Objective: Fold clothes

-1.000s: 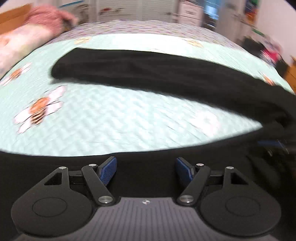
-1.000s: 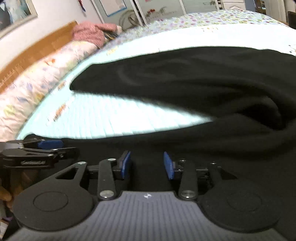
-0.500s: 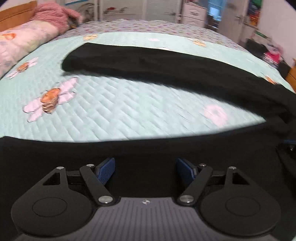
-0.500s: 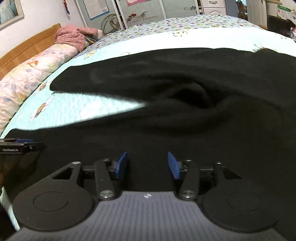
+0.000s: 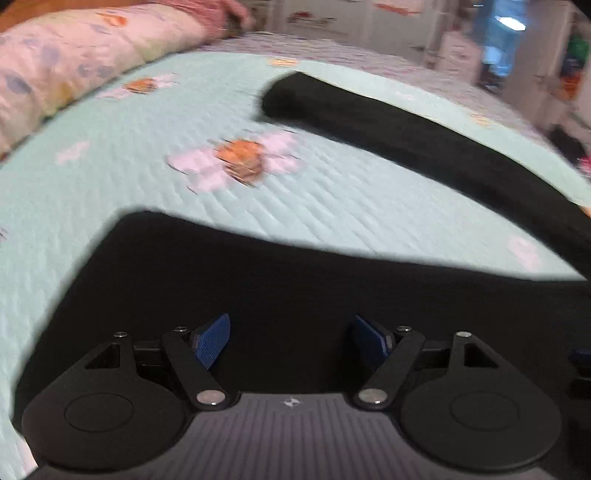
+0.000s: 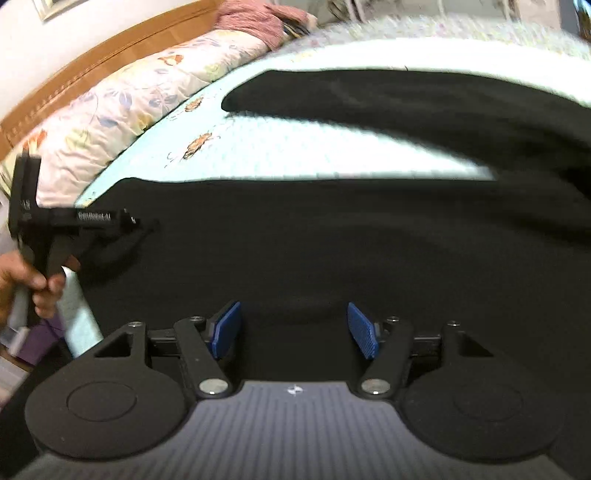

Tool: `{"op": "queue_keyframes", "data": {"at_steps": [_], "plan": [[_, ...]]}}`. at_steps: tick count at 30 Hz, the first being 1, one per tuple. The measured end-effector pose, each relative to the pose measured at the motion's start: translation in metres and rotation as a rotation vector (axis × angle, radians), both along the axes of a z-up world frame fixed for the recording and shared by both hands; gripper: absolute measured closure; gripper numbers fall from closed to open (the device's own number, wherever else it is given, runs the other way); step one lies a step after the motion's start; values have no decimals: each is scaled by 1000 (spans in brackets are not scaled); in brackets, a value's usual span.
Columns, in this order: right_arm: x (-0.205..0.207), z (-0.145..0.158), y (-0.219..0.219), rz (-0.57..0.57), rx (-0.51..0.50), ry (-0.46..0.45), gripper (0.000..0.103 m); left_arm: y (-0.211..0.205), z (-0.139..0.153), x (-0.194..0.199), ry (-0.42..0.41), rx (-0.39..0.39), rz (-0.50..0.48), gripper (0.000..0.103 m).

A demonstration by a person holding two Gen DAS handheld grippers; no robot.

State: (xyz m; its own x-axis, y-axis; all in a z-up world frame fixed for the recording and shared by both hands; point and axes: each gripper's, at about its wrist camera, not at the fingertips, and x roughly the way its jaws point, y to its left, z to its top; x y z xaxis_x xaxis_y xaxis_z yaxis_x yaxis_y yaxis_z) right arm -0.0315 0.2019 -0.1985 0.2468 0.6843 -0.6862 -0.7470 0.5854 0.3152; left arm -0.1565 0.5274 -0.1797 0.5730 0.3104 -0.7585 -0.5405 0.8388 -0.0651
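We are holding the left gripper (image 5: 290,339) with its blue pads (image 5: 214,341) standing well apart, nothing pressed between them; black cloth is lying beneath the gap, and we cannot tell whether the fingertips are touching it. The right gripper (image 6: 293,334) is likewise standing open over the same cloth, its jaws having just been widening, with no fold pinched between the pads (image 6: 226,328).

The black garment (image 6: 351,236) is lying spread on the mint quilted bedspread (image 5: 332,206), filling the near part of both views. Its surface is so dark that we are making out almost no seams or folds. A long black sleeve or leg (image 5: 424,136) is stretching across the bed farther off; its right end is running out of the left wrist view, so where it joins the body is hidden there.

In the right wrist view the left gripper (image 6: 146,230) is showing at the left edge, held by a hand (image 6: 22,284) that the frame is cutting off. Both views are smeared. Beyond lie a flowered pillow or duvet (image 6: 122,107), a pink cloth heap (image 6: 255,22) and a wooden headboard (image 6: 92,66); the furniture behind is too blurred to name.
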Motion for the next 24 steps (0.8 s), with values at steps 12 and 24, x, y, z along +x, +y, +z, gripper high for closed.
{"op": "queue_keyframes", "data": {"at_steps": [12,24], "plan": [[65,10,-29,-158,86,110,36,-13,19,43,-123,-295,9,23],[178,43,-209,-576,167,53,32,-74,61,161,-198,-382,-187,23]]}}
